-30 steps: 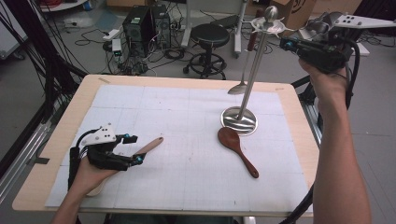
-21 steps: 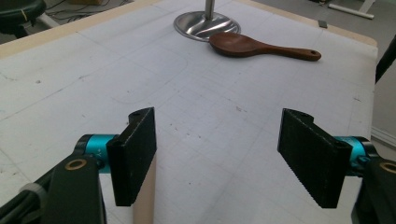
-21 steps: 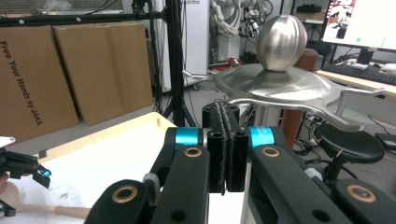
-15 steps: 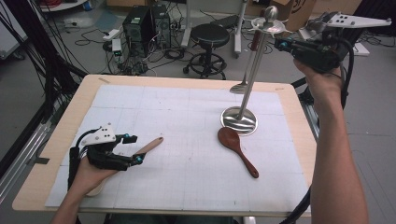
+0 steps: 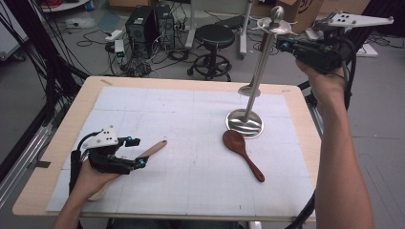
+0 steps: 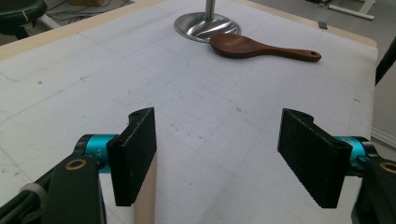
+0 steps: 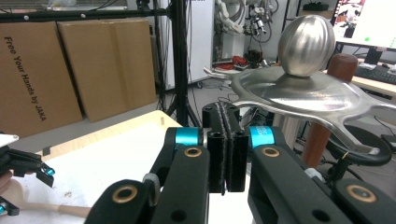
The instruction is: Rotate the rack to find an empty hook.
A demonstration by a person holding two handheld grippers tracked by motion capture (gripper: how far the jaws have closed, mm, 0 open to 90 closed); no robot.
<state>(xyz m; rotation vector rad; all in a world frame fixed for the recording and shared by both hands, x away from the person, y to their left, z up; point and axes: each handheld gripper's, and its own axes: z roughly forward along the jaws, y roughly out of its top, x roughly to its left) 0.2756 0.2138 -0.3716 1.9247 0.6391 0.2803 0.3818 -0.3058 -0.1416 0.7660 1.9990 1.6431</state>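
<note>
My left gripper [image 5: 137,161] rests low at the table's front left, jaws open. A light wooden spoon [image 5: 154,149] lies under it, its handle [image 6: 145,196] beside one jaw and not clamped. A dark wooden spoon [image 5: 241,151] [image 6: 254,46] lies on the mat next to the round base [image 5: 244,123] of a tall metal utensil stand [image 5: 258,71]. My right gripper [image 5: 281,44] [image 7: 226,140] is held high, shut on nothing, right beside the stand's hooked top disc [image 7: 299,95] and knob [image 7: 306,44]. A brown handle [image 7: 327,116] hangs behind the disc.
A white gridded mat [image 5: 191,124] covers the wooden table [image 5: 71,119]. Beyond the far edge stand a black stool [image 5: 215,36], computer towers [image 5: 148,24] and loose cables on the floor. Cardboard boxes [image 7: 70,70] stand in the background.
The right gripper has edged slightly left, closer to the stand's top. The left gripper and both spoons have stayed put.
</note>
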